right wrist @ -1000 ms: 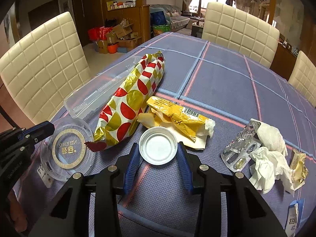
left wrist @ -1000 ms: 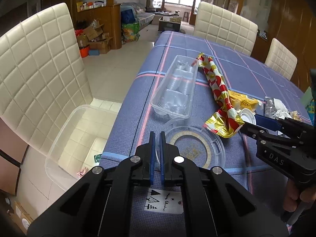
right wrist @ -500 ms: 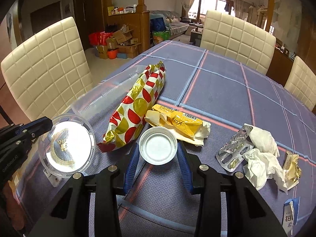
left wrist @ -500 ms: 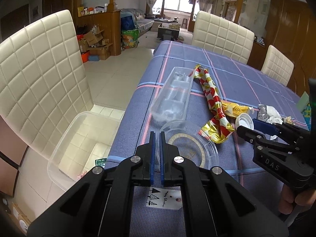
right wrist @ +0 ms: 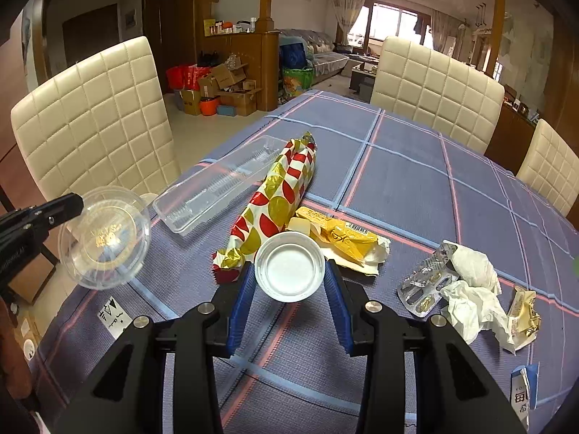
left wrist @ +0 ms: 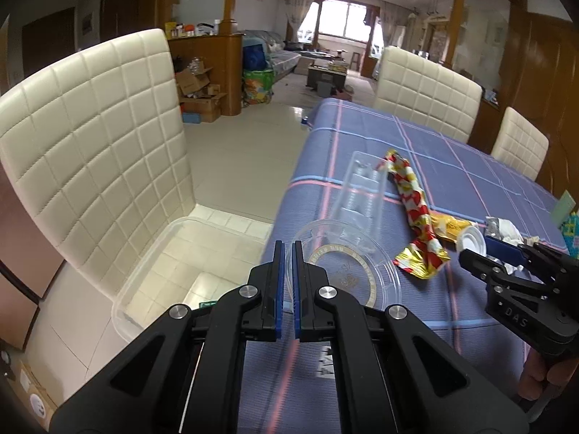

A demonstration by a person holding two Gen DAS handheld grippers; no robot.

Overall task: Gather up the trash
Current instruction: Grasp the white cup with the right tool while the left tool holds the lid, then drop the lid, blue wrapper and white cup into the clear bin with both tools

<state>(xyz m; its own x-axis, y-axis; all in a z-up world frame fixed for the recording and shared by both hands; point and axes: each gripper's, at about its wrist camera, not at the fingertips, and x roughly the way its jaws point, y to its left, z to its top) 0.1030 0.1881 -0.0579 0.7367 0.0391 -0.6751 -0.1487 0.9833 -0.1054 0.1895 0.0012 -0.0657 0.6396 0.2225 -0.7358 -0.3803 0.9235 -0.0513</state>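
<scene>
A small white cup point(right wrist: 289, 267) is clamped between the blue pads of the right gripper point(right wrist: 289, 289), raised above the blue checked surface point(right wrist: 405, 195). At the left edge, a clear round lid point(right wrist: 105, 237) is held by its rim in the left gripper point(right wrist: 68, 205), off the surface. A red and gold wrapper point(right wrist: 278, 199), a clear tray point(right wrist: 217, 184), a yellow packet point(right wrist: 343, 235), a blister pack point(right wrist: 423, 284) and crumpled tissue point(right wrist: 470, 289) are seen lying on the surface.

Red-and-gold dotted wrapper point(right wrist: 275, 202) — blue plaid tablecloth point(right wrist: 398, 188) — cream quilted chairs point(right wrist: 94, 119).
</scene>
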